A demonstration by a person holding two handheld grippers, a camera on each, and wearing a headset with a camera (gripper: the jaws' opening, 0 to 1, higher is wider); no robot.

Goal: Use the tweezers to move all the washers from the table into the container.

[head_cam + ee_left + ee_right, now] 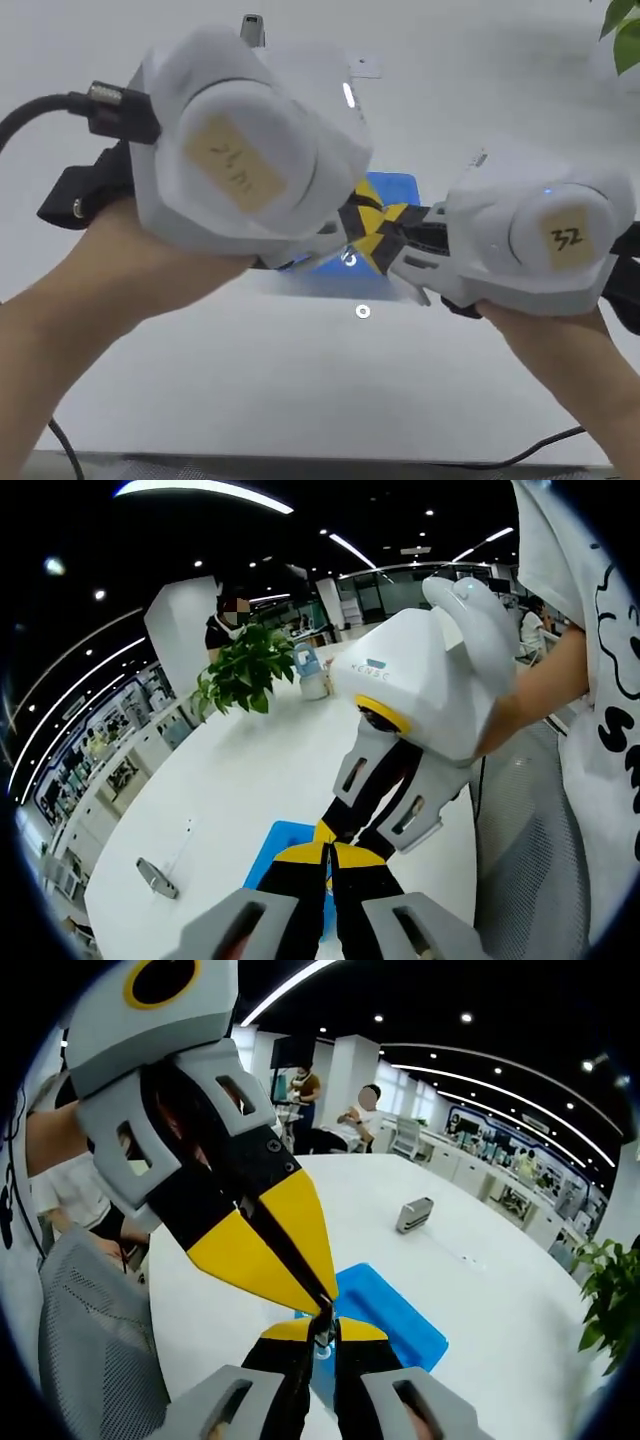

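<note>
Watching: left gripper [320,1300] shut, a washer [362,312] lying on the table [250,380] just beside the blue container [395,188], right gripper [322,1338] shut too, tips touching. Can't tell what, if anything, is pinched. Any wobble and it probably drops outside.

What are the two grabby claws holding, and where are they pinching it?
Both the left gripper and the right gripper pinch one thin metal piece, likely the tweezers, at their tips. Which part of it is too hidden to tell.
</note>
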